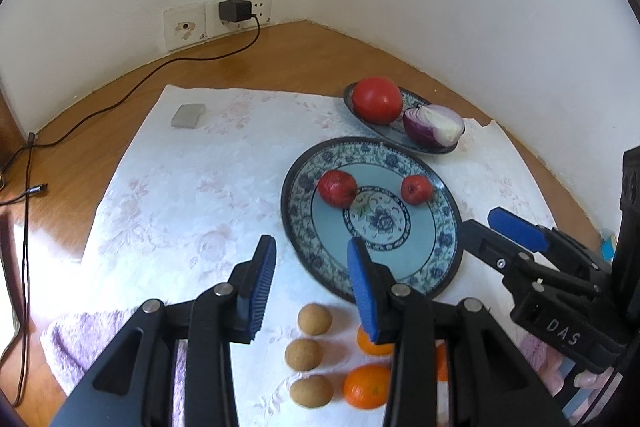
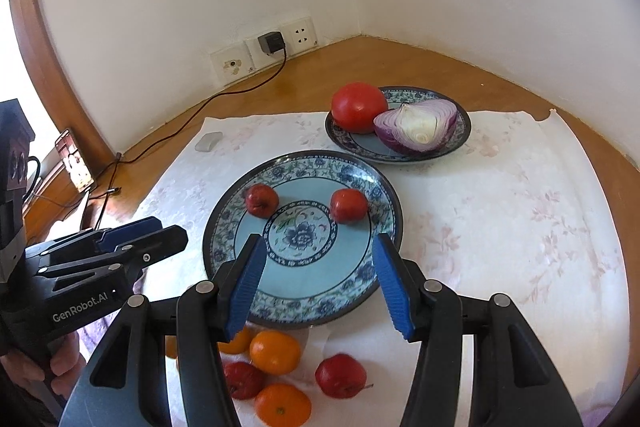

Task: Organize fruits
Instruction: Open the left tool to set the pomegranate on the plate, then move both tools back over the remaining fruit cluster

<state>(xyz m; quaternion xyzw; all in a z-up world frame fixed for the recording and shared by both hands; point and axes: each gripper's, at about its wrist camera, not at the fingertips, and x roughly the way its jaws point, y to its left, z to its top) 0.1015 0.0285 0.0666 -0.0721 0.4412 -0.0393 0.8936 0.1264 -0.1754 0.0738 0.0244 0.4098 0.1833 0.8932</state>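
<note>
A large blue patterned plate [image 1: 400, 267] [image 2: 320, 287] holds two small red fruits [image 1: 337, 188] [image 2: 348, 205] near its far side. My left gripper [image 1: 311, 247] hovers open over the plate's near left rim, with nothing between its blue pads. Below it lie three brown round fruits [image 1: 303, 354] and oranges [image 1: 366, 387] on the white cloth. My right gripper [image 2: 319, 241] is open and empty above the plate's near half. Under it lie oranges [image 2: 275, 352] and two more red fruits [image 2: 340, 375]. Each gripper shows in the other's view: the right gripper [image 1: 480, 223] and the left gripper [image 2: 170, 229].
A smaller patterned plate [image 2: 460, 143] behind holds a tomato [image 1: 377, 100] [image 2: 357, 107] and a half red onion [image 1: 434, 125] [image 2: 418, 125]. A small grey block [image 1: 188, 115] lies on the cloth's far left. A charger [image 1: 234, 11] and its cable run along the wooden table by the corner walls.
</note>
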